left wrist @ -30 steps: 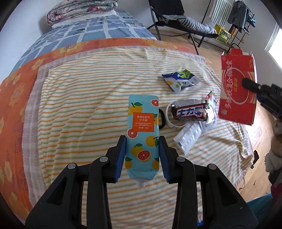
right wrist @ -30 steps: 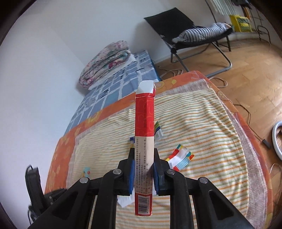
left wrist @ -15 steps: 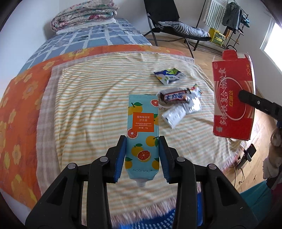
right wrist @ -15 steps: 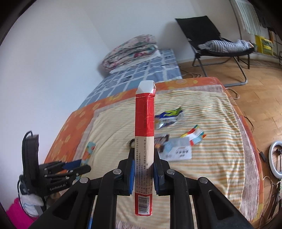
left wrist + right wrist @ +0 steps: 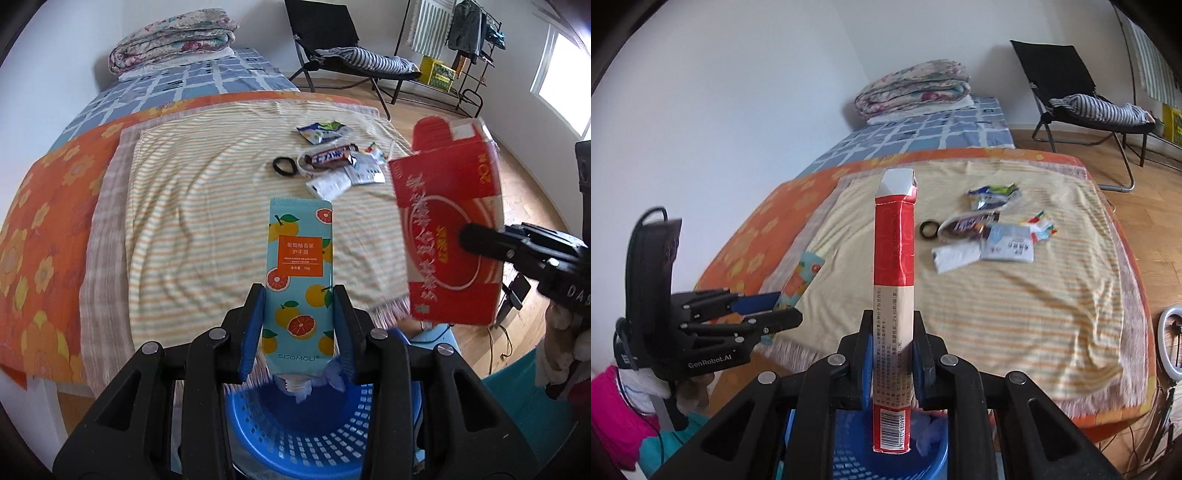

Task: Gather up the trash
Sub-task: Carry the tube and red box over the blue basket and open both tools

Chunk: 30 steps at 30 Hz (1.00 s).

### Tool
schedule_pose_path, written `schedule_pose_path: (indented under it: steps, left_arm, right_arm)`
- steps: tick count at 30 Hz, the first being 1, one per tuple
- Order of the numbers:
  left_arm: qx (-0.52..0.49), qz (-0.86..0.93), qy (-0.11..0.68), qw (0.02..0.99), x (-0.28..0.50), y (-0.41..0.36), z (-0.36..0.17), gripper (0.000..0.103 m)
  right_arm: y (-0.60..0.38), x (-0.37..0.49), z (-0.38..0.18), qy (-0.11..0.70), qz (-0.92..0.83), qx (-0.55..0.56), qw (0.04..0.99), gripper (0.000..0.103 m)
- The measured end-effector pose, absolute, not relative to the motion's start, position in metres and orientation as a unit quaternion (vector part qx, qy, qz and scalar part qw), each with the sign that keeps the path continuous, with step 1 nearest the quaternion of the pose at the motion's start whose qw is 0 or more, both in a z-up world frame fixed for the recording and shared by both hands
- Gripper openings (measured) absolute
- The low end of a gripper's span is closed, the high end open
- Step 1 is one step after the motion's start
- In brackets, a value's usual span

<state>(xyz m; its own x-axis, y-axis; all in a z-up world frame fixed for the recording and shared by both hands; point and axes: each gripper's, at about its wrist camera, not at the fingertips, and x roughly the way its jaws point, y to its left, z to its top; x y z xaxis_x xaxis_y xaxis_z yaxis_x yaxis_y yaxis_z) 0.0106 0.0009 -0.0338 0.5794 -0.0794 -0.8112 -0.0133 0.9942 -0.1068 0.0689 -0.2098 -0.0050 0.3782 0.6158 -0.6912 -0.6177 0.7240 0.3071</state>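
a striped bed cover (image 5: 207, 229) is lying beyond the blue basket (image 5: 295, 439). the left gripper (image 5: 298, 328) is clamping a soft, light hand cream tube (image 5: 299, 280) low down; the right gripper (image 5: 889, 365) is pinching a stiff, likely empty red carton (image 5: 894, 295) near its base, both over the basket.

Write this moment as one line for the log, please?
left gripper: shut on hand cream tube | right gripper: shut on red box | both over blue basket | wrappers left on bed

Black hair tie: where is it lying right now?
In the left wrist view, the black hair tie lies on the striped blanket, just left of the chocolate bar wrapper at the trash pile's edge.
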Motion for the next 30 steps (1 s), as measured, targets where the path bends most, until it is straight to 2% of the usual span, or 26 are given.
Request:
schedule_pose_path:
  steps: [14, 23, 30]
  left_arm:
    - [-0.051, -0.009, 0.476, 0.878, -0.044, -0.013, -0.076, 0.036]
    - [-0.049, -0.012, 0.482, 0.875, -0.056, -0.022, -0.086, 0.037]
    - [-0.047, -0.014, 0.488, 0.871, -0.058, -0.024, -0.09, 0.037]
  right_arm:
    - [-0.208, 0.011, -0.05, 0.442, 0.38, -0.041, 0.811, 0.016]
    - [-0.204, -0.003, -0.062, 0.45, 0.384, -0.054, 0.804, 0.016]
    - [-0.198, -0.011, -0.064, 0.447, 0.384, -0.073, 0.805, 0.021]
